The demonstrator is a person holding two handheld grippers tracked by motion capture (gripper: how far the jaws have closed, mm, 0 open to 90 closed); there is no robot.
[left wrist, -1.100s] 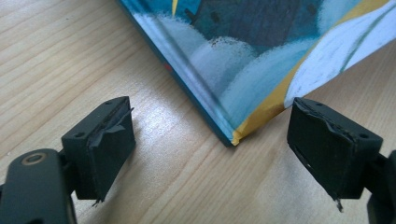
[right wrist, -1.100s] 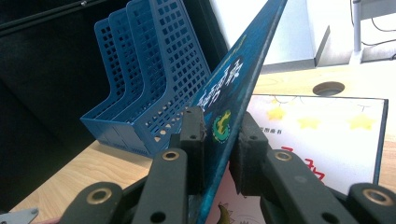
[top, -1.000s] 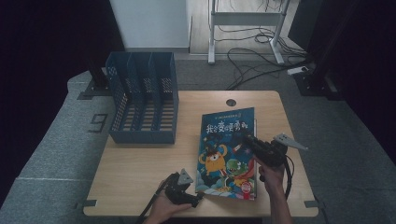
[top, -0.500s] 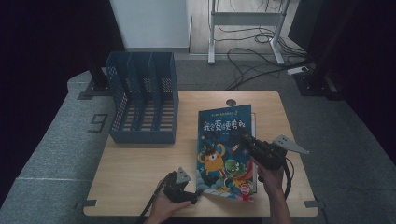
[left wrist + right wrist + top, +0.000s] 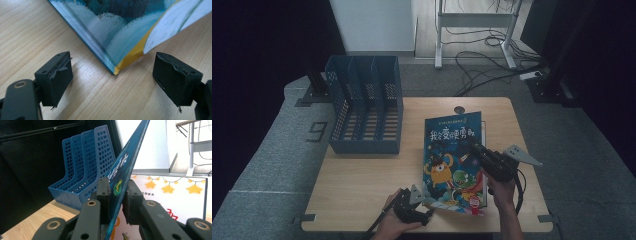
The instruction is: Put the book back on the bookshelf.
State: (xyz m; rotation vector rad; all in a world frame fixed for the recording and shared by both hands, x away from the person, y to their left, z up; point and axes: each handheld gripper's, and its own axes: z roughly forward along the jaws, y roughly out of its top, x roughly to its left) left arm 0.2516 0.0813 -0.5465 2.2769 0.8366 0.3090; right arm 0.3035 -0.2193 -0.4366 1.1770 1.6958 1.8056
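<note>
Book [image 5: 453,160] at lower centre of the table [image 5: 362,185]: thin, flexible cover, likely light. Right gripper [image 5: 476,148] clamps the raised cover edge. Left gripper [image 5: 112,80] stands open at the spine corner; grip there.

We see a dim, soft high view with dark sides, while the table [image 5: 362,185] is lit evenly from above.

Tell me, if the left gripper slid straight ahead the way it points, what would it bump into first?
Most likely the book: its near corner lies dead ahead, between the open jaws of the left gripper, just short of the pads.
</note>
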